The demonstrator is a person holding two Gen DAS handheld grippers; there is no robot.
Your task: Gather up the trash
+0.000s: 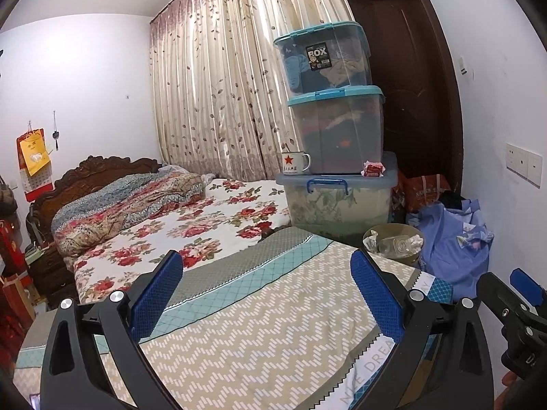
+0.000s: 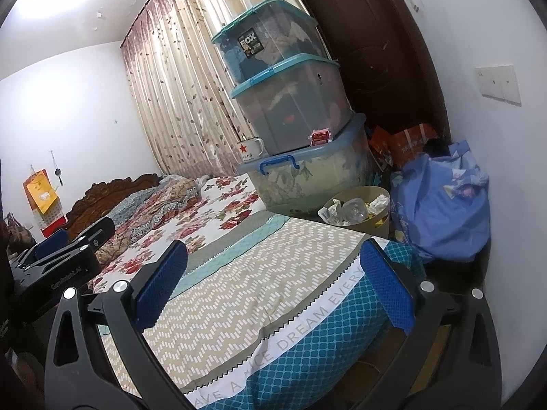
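Observation:
A round tan waste bin point(image 1: 393, 244) point(image 2: 357, 210) stands past the far corner of the bed, holding a clear plastic bottle point(image 1: 398, 244) point(image 2: 355, 210) and crumpled paper. A red wrapper point(image 1: 374, 169) point(image 2: 320, 135) lies on the lid of the lowest storage box. My left gripper point(image 1: 266, 294) is open above the patterned quilt point(image 1: 259, 314), with nothing between its blue pads. My right gripper point(image 2: 273, 283) is open too, over the quilt's right edge point(image 2: 273, 307), empty. Each gripper shows at the edge of the other's view.
Three stacked plastic storage boxes point(image 1: 331, 126) point(image 2: 290, 102) stand beyond the bed, with an enamel mug point(image 1: 295, 163) point(image 2: 249, 149) on the lowest lid. A blue cloth bundle point(image 1: 454, 249) point(image 2: 441, 205) sits by the right wall. Floral bedding point(image 1: 191, 218), curtains and a dark door lie behind.

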